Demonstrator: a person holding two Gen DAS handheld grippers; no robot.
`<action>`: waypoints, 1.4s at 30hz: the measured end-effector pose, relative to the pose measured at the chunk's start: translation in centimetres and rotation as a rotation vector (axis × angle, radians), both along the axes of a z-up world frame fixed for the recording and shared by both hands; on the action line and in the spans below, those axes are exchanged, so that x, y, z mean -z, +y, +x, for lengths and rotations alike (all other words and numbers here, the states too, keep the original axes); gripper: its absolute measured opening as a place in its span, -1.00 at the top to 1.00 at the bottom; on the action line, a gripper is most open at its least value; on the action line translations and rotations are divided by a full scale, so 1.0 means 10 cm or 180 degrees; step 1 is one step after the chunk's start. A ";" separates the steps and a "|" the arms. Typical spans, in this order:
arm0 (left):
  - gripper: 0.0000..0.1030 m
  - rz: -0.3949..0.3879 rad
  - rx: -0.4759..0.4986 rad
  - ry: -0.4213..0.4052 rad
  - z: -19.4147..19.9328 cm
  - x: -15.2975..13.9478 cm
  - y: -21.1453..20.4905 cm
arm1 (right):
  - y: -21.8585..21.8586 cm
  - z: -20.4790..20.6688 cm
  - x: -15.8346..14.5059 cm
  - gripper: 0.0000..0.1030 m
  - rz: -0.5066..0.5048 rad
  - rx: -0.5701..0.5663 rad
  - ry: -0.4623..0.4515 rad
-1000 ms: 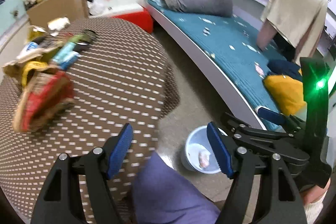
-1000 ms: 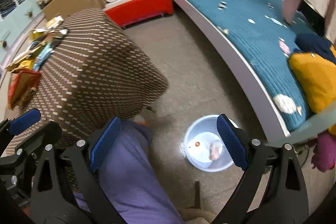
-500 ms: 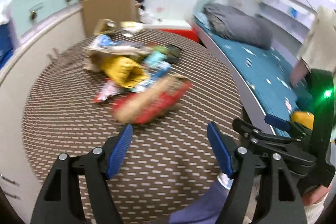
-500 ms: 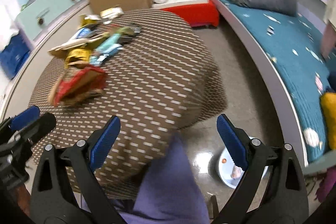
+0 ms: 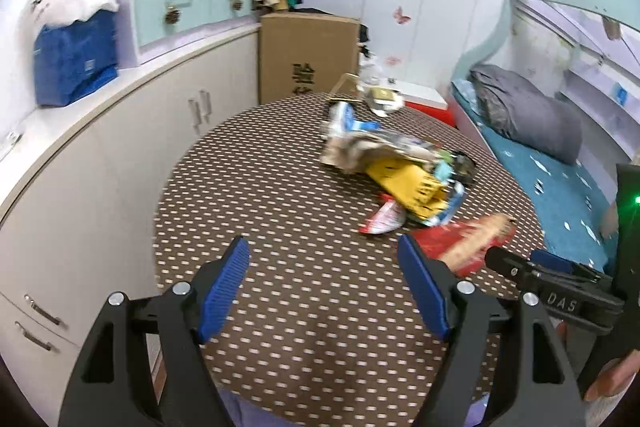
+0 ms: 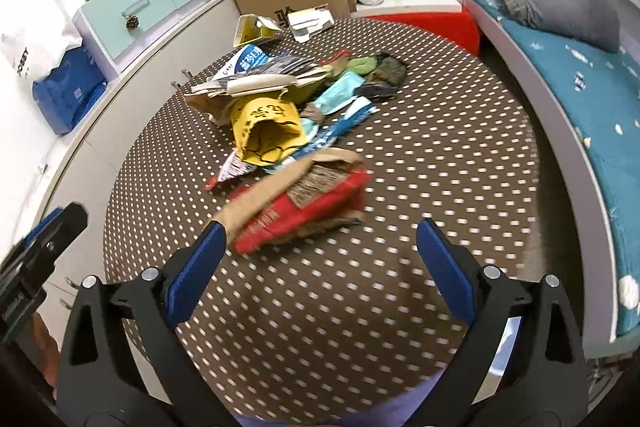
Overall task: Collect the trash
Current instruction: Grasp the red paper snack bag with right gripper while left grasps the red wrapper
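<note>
Both my left claw (image 5: 324, 291) and my right claw (image 6: 324, 267) hang wide apart and empty above the desk (image 6: 440, 155), where the trash (image 6: 280, 131) lies heaped just ahead.

The trash (image 6: 292, 115) lies in a loose heap on the dotted brown table (image 6: 440, 155), toward its far left part. Nearest is a crumpled red bag (image 6: 304, 207) on its side, slightly blurred. Behind it a yellow bag (image 6: 268, 131) gapes open toward the viewer, with blue and teal wrappers (image 6: 340, 107) beside it. A small open box (image 6: 252, 27) sits at the far edge.
</note>
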State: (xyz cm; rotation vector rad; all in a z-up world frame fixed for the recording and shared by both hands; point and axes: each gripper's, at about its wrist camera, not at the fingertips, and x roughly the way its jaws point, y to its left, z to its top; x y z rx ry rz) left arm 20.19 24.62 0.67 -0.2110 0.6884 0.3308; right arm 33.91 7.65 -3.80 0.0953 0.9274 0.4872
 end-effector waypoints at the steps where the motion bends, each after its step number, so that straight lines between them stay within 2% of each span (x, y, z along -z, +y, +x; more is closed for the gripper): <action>1: -0.46 0.0000 -0.0043 -0.0001 -0.03 0.00 0.08 | 0.05 0.03 0.02 -0.82 0.0009 0.0040 0.0039; 6: -0.47 0.0004 -0.0165 0.0039 -0.07 0.06 0.33 | 0.23 0.19 0.14 -0.82 0.0080 0.0252 0.0215; 11: -0.47 -0.0047 -0.0213 0.0109 -0.04 0.16 0.49 | 0.37 0.36 0.32 -0.86 -0.0011 0.0372 0.0407; 14: -0.49 -0.0090 -0.0172 0.0169 0.02 0.24 0.52 | 0.48 0.39 0.35 -0.86 -0.0255 0.0401 0.0236; 16: -0.51 -0.0116 -0.0137 0.0201 0.06 0.28 0.51 | 0.56 0.40 0.37 -0.84 -0.0419 0.0276 0.0095; 18: -0.51 -0.0143 -0.0073 0.0242 0.14 0.34 0.47 | 0.57 0.38 0.35 -0.55 -0.0413 0.0115 0.0041; 19: -0.52 -0.0150 -0.0044 0.0262 0.18 0.36 0.44 | 0.54 0.38 0.33 -0.48 -0.0417 0.0091 0.0041; 20: -0.52 -0.0159 -0.0011 0.0283 0.22 0.38 0.41 | 0.51 0.38 0.31 -0.31 -0.0394 0.0067 0.0042; 24: -0.55 -0.0203 0.0191 0.0343 0.41 0.45 0.23 | 0.26 0.40 0.25 -0.18 -0.0339 0.0059 0.0089; 32: -0.59 -0.0230 0.0508 0.0487 0.90 0.58 -0.10 | -0.23 0.42 0.04 -0.13 -0.0343 0.0347 -0.0111; 40: -0.58 -0.0201 0.0527 0.0769 1.38 0.86 -0.19 | -0.44 0.57 0.01 -0.13 -0.0423 0.0453 -0.0124; 42: -0.27 -0.0079 0.0530 0.0748 1.41 0.88 -0.23 | -0.46 0.60 0.03 -0.13 -0.0434 0.0460 -0.0108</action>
